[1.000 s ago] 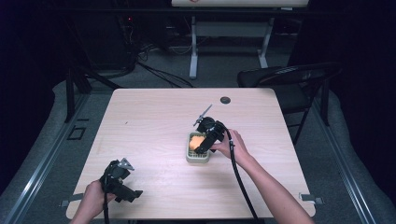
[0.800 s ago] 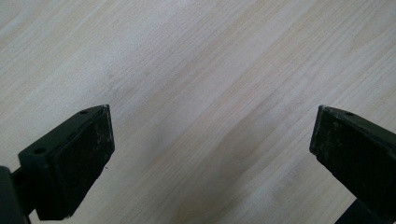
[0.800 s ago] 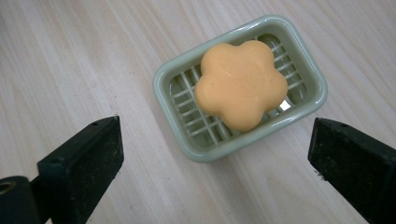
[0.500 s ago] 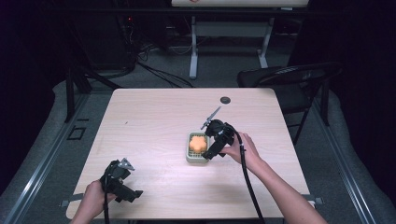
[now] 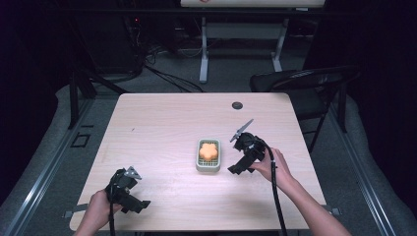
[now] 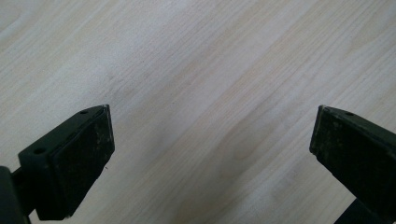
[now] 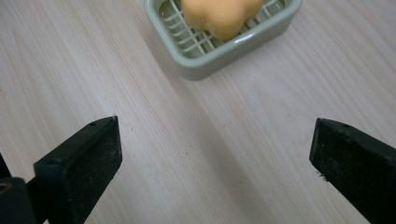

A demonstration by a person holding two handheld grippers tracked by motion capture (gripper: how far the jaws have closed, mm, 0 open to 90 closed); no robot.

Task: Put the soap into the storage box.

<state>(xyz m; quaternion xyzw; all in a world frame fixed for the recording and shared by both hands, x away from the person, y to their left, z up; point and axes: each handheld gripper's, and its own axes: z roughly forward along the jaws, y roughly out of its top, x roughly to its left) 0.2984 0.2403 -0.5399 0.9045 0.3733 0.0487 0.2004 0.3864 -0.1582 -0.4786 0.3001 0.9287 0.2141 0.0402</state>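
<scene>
An orange flower-shaped soap [image 5: 208, 150] lies in a pale green slatted soap dish [image 5: 208, 167] at the middle of the wooden table. My right gripper [image 5: 235, 169] hovers just right of the dish, open. Its jaws have just been opening and nothing is between them. In the right gripper view the soap [image 7: 222, 16] and dish [image 7: 205, 63] sit at the top, beyond my right gripper [image 7: 212, 154] and apart from its pads. My left gripper [image 5: 137, 205] rests near the table's front left corner, and in its own view my left gripper [image 6: 212, 144] stands open over bare wood.
The light wooden table [image 5: 162, 123] has a black round grommet [image 5: 237, 105] near its far edge. A black chair [image 5: 305, 81] stands beyond the far right corner. Cables trail from both grippers toward the front edge.
My right gripper has drawn back from above the dish, to the right and toward the front. The soap stays in the dish. The left gripper has not moved.
</scene>
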